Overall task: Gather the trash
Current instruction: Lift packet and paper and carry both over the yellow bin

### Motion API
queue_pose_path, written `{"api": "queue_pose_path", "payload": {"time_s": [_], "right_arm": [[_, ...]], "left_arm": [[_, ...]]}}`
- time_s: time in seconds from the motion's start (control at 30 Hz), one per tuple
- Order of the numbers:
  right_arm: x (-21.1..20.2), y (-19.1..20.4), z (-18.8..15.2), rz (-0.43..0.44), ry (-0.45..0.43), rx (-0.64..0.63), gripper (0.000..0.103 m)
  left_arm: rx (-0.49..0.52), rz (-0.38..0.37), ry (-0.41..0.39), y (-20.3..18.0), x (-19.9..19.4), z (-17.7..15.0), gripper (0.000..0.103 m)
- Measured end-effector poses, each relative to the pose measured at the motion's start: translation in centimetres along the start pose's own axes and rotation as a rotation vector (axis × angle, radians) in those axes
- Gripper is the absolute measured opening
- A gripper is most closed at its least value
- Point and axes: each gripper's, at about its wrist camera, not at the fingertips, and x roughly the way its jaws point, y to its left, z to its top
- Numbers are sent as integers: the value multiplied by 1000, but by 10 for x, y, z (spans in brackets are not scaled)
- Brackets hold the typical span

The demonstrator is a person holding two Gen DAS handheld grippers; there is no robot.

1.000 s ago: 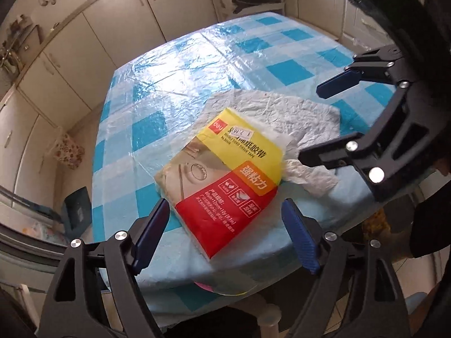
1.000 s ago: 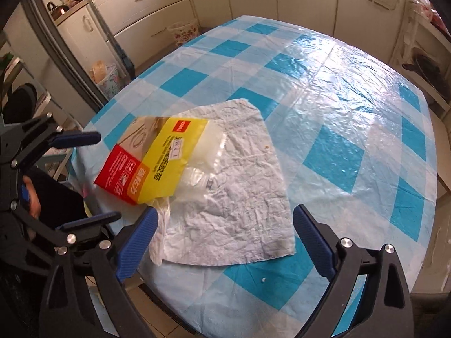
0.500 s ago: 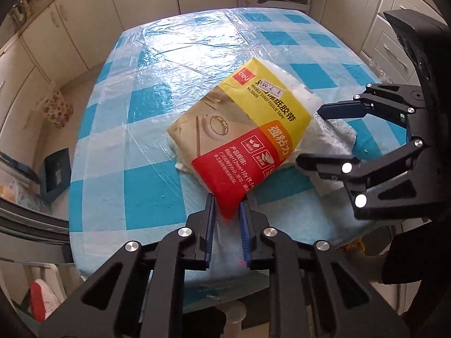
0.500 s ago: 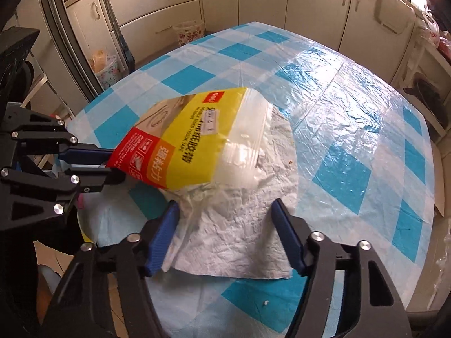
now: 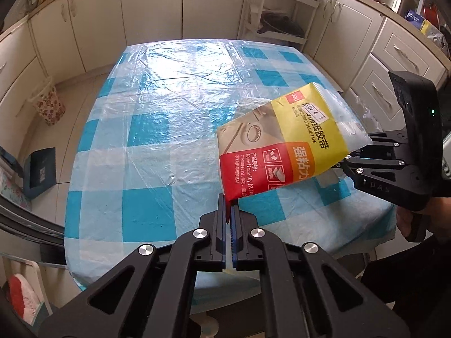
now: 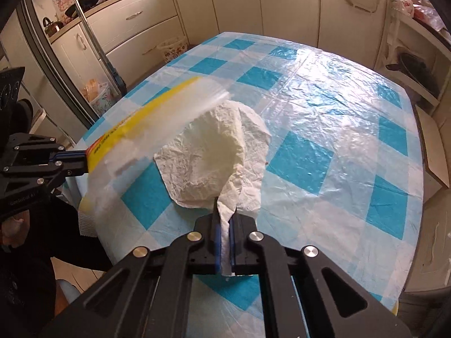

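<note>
We have two pieces of trash in hand. The yellow-and-red tape packet (image 5: 282,146) hangs lifted off the worktop (image 5: 157,146), pinched at its red lower corner by our left tool (image 5: 228,214), whose blue pads are closed tight on the film. The packet tilts up and away to the right, its clear top edge reaching toward the right tool (image 5: 349,160) seen from the side. In the right wrist view the same packet (image 6: 146,129) shows blurred at the left, held by the left tool (image 6: 81,160).

The crumpled white paper sheet (image 6: 214,157) is gripped by our right tool (image 6: 224,225), jaws closed on a twisted strip of it. The sheet bunches up ahead of the fingers; whether its far edge touches the worktop (image 6: 324,129) we cannot tell.

Both tools point steeply down toward the blue-and-white checked cloth under clear plastic. A hand (image 5: 406,222) in a dark sleeve grips the right tool's handle at the right edge; part of a hand (image 6: 11,225) shows behind the left tool. Cream kitchen cabinets (image 5: 152,8) ring the room, with a floral bin (image 5: 49,104) on the floor at the left.
</note>
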Motion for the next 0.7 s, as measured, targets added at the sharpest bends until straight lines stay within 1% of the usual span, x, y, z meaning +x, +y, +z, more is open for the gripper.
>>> {"api": "queue_pose_path", "payload": {"time_s": [0.23, 0.4, 0.57, 0.7], "right_arm": [[-32, -31, -13, -66, -42, 68, 5], [-55, -60, -33, -125, -55, 129, 5], [-76, -103, -62, -200, -54, 222, 5], [-94, -142, -100, -290, -28, 325, 5]], "left_arm": [[22, -25, -36, -27, -3, 9, 3], [61, -41, -54, -56, -4, 15, 3], [116, -67, -74, -97, -4, 21, 3], [171, -102, -83, -136, -1, 24, 3]]}}
